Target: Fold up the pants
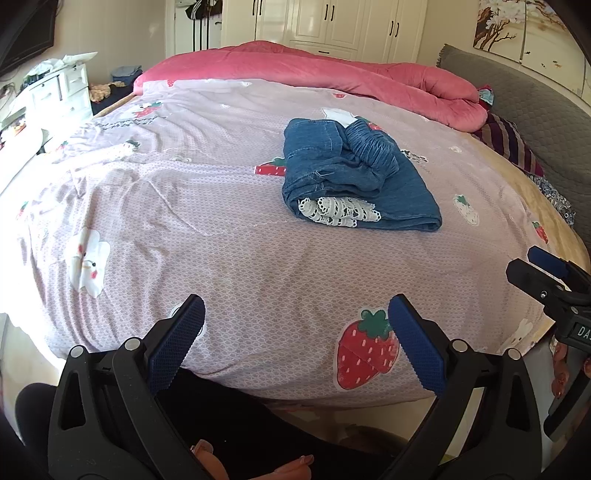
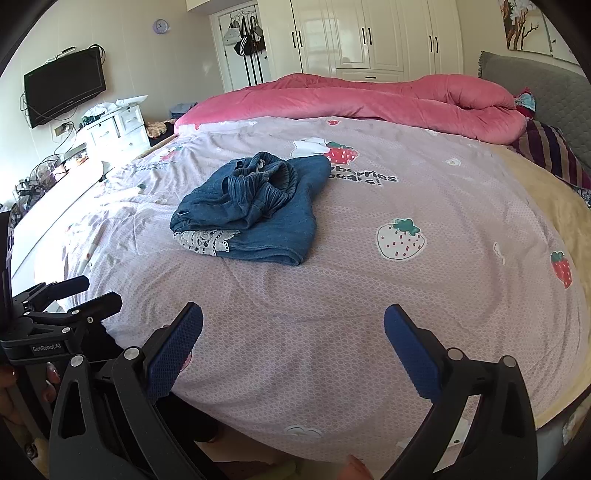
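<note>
Bed fills both views, covered by a lilac strawberry-print sheet; a pink quilt is bunched along the far side, white wardrobes stand behind it. Pants — blue denim with an elasticated waistband and a white lace trim — lie mid-bed, well apart from both tools. They sit as a compact stack of layers, waistband scrunched on top, lace poking out at the near edge. Judgement: fold looks largely made, though the top layer is rumpled and could want squaring. Left gripper hovers over the near bed edge, jaws spread wide, nothing between them. Right gripper likewise — jaws wide apart, empty, just beside the left one, which shows at the left edge of the right wrist view. Handling estimate: light, soft denim, limp rather than stiff, not slippery, not fragile apart from the lace, which may snag on the ribbed blue pads. Stacked layers will slide over each other if pinched singly. Best hold: the thick folded edge at the near right corner, or the gathered waistband, taking all layers at once; avoid the lace.
</note>
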A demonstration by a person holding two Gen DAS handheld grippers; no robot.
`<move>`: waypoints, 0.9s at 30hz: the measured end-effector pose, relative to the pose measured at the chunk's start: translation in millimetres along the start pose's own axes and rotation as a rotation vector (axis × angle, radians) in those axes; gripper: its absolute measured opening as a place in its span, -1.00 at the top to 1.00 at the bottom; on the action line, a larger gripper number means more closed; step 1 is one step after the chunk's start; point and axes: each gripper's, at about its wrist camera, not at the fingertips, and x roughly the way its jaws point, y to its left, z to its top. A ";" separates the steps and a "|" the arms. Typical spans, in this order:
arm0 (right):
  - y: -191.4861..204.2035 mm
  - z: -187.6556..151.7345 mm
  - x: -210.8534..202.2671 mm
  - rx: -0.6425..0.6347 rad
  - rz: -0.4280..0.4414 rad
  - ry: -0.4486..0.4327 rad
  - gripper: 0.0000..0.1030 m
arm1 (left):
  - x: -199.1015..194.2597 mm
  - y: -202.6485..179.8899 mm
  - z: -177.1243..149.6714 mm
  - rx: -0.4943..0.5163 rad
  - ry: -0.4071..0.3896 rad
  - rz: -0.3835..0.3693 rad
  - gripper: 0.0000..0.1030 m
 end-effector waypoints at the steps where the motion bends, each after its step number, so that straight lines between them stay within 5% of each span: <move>1: 0.2 -0.1 0.2 0.000 0.001 0.001 -0.91 | 0.1 0.3 -0.5 0.000 0.000 0.002 -0.81; 17: -7.0 -2.8 8.1 0.012 -0.011 0.014 -0.91 | 2.7 4.7 4.7 0.002 0.038 0.069 -0.81; 25: -68.9 5.3 28.7 0.115 -0.120 0.013 -0.91 | 4.0 52.6 30.4 -0.122 -0.022 -0.017 -0.81; 27: -96.5 13.0 34.3 0.146 -0.179 0.008 -0.91 | 10.6 73.8 49.5 -0.142 -0.030 0.014 -0.81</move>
